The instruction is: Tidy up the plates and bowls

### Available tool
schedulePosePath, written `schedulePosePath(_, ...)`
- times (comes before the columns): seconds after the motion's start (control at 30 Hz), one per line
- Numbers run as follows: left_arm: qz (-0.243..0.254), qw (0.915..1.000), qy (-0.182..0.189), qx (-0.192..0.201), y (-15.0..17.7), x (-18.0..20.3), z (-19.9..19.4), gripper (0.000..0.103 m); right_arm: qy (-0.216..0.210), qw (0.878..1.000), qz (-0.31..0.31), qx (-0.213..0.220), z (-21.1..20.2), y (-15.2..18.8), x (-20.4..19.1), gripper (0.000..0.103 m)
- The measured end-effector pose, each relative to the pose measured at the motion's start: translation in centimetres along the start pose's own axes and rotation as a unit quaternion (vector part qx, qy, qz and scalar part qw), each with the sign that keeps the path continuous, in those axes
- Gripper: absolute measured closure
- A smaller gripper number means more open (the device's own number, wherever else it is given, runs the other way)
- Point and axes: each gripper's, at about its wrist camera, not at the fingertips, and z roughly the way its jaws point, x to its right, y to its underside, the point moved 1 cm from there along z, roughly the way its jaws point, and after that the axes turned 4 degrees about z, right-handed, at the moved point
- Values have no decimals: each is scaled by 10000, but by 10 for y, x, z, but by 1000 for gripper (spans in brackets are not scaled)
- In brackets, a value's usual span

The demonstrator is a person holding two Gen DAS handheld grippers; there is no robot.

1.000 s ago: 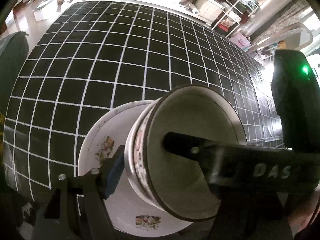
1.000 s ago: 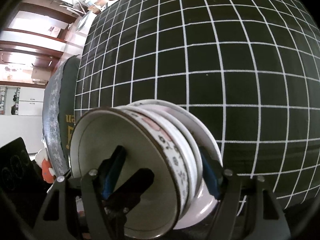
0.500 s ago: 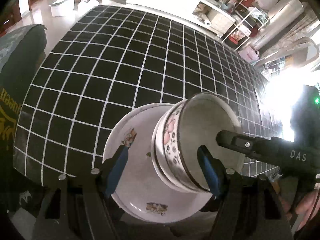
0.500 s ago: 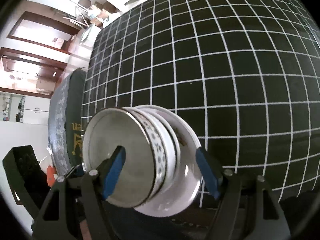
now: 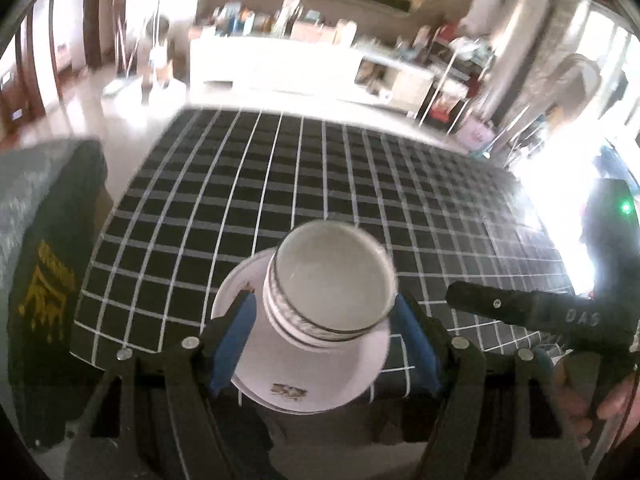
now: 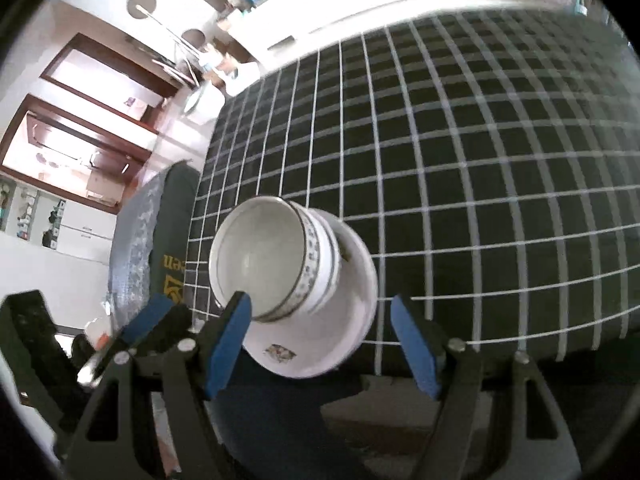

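The stack of bowls [image 5: 332, 280] sat nested on the white plate [image 5: 304, 380], right at the near edge of the black grid-patterned tablecloth [image 5: 280, 184], with the plate's rim poking a bit past that edge. Looked like at least two bowls, the top one white inside with a dark rim line and a patterned band round the outside. The plate had a little printed picture on its near rim.

The left gripper [image 5: 324, 340] hung above the stack with its blue pads spread wide either side, clear of the bowls and plate, nothing held. Same deal with the right gripper [image 6: 320, 336]: jaws well apart, nothing between the pads, stack sitting free below.

In the left wrist view, the right gripper's black body came in from the right of the stack, with the person's hand [image 5: 600, 396] on it. A dark chair back with gold lettering [image 5: 44, 292] stood left of the stack, beside the tablecloth. The room behind was blurred.
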Motion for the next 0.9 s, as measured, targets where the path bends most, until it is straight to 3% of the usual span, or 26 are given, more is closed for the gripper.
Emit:
schedulePosePath(0.17, 234, 9983, -199, 490, 11, 21, -38, 33, 497, 9924, -611, 946, -48, 21, -7, 27)
schedulePosePath(0.27, 258, 9963, -321, 753, 19, 27, -55, 33, 807, 9806, -1009, 1476, -72, 38, -15, 27)
schedulePosePath(0.43, 639, 9852, -541, 1493, 33, 42, -89, 33, 1084, 9591, -1503, 2138, -99, 59, -26, 26)
schedulePosePath(0.53, 841, 9808, -470, 1695, 42, 51, -102, 33, 1136, 9464, -1730, 2481, -112, 75, -32, 19)
schedulePosePath(0.6, 929, 9799, -467, 1703, 47, 55, -106, 23, 1127, 9384, -1859, 2687, -118, 85, -33, 11)
schedulePosePath(0.7, 1012, 9775, -425, 1801, 55, 61, -112, 21, 1184, 9282, -1981, 2920, -125, 98, -32, 0)
schedulePosePath(0.83, 1134, 9725, -516, 1966, 66, 72, -116, 11, 1255, 9284, -1942, 2908, -123, 108, -23, 0)
schedulePosePath(0.9, 1151, 9728, -478, 1955, 67, 73, -116, 0, 1330, 9280, -1905, 2913, -120, 110, -18, 0)
